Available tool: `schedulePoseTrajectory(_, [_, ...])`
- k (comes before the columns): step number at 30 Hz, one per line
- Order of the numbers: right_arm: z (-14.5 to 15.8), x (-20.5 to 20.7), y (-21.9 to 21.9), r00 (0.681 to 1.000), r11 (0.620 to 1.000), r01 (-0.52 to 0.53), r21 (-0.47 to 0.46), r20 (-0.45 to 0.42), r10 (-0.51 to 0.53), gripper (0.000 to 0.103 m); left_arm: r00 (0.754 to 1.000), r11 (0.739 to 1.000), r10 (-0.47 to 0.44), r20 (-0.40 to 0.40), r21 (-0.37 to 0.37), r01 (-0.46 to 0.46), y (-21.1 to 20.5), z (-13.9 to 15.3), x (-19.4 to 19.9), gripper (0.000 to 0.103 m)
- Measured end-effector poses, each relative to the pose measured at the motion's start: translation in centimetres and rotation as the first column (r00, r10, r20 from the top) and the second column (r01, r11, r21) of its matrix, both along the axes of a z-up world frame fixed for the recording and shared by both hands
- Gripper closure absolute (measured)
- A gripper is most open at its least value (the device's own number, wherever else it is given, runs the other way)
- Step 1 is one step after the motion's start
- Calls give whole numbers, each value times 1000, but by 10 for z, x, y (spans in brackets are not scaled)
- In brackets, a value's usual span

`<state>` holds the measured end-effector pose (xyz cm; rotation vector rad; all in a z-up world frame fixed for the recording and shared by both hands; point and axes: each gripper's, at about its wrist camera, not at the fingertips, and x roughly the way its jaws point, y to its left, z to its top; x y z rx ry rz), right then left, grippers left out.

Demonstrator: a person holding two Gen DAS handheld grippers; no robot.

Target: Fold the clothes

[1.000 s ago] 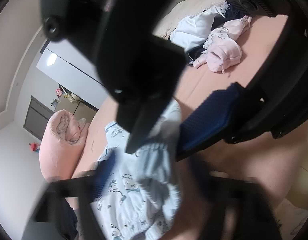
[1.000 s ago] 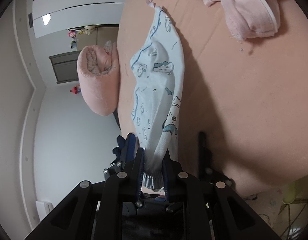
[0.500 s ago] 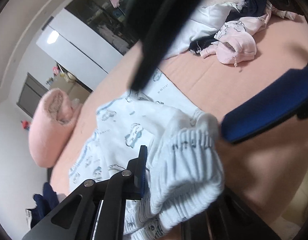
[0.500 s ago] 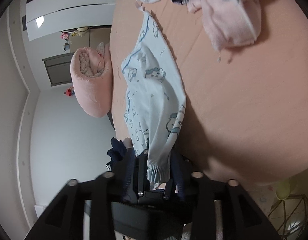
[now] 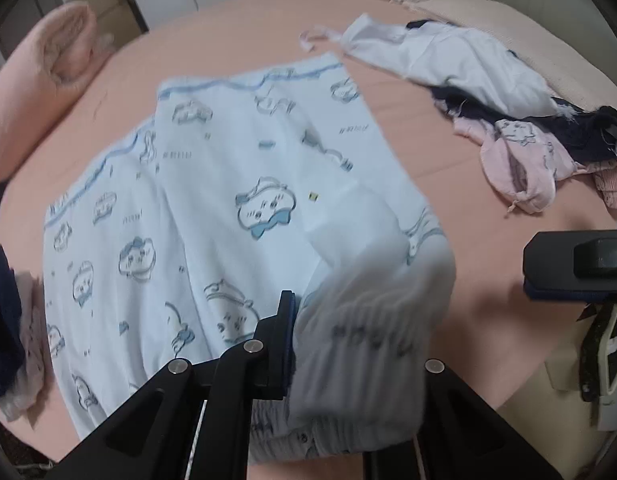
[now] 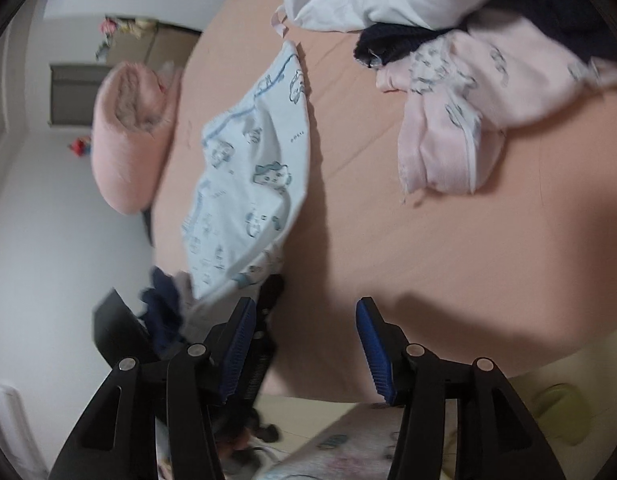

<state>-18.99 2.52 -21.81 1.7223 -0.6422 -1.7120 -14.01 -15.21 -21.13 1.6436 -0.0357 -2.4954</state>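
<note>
A light blue pyjama garment (image 5: pixel 228 184) printed with clouds lies spread on the pink bed (image 5: pixel 488 320). One ribbed cuff end is bunched up at the near edge, and my left gripper (image 5: pixel 306 332) is shut on it. Only its left finger (image 5: pixel 286 320) shows, because the cloth covers the other. In the right wrist view the same garment (image 6: pixel 252 168) lies up and to the left of my right gripper (image 6: pixel 304 320). That gripper is open above the bed's near edge, with nothing between its blue pads (image 6: pixel 238 332).
A heap of white (image 5: pixel 448 56), navy (image 5: pixel 588 136) and pink clothes (image 5: pixel 520 160) lies at the far right of the bed. A rolled pink blanket (image 5: pixel 40 80) sits far left. Dark clothes (image 5: pixel 4 312) lie at the left edge. The floor (image 6: pixel 556 404) shows past the near edge.
My right gripper opened and let go of the cuff it held, then drew back to the bed edge. The left gripper swung round with its cuff, and the garment dropped flat.
</note>
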Motion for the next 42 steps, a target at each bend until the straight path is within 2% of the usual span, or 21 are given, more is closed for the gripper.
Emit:
schedulePoseTrajectory(2, [6,-6,-6,999,998,-36,50,-18,37,51,1000,1000,17,21,20,-17,-3,0,1,94])
schedulePoseTrajectory(7, [19,-32,-23,993,981,-100,164,-43,108,51,992,987,66,109,140,-82,-13,-1,-3,94])
schedulePoseTrajectory(11, [36,-50,-45,970,936,-170,307,-115,214,51,978,972,83,191,199,-122,-20,-2,-9,94])
schedulePoseTrajectory(14, [38,-68,-62,960,920,-213,330,-102,259,51,965,963,73,253,233,-134,-22,-5,-12,94])
schedulePoseTrajectory(17, [36,-85,-81,952,906,-261,333,-65,298,51,948,937,78,308,301,-175,-28,-7,-14,94])
schedulePoseTrajectory(21, [25,-96,-100,941,870,-308,384,-12,339,51,928,886,103,357,391,-249,-44,-11,-13,94])
schedulePoseTrajectory(28, [8,-115,-133,937,838,-334,431,52,346,51,912,865,114,394,412,-286,-52,-14,-2,94])
schedulePoseTrajectory(32, [-4,-125,-144,937,827,-342,447,91,338,51,913,865,118,390,411,-288,-50,-11,5,94])
schedulePoseTrajectory(38, [-15,-137,-149,943,839,-330,432,118,310,51,923,863,146,355,410,-294,-55,1,22,94])
schedulePoseTrajectory(42, [-21,-146,-146,955,863,-297,408,133,265,51,932,871,147,333,403,-281,-54,10,35,94])
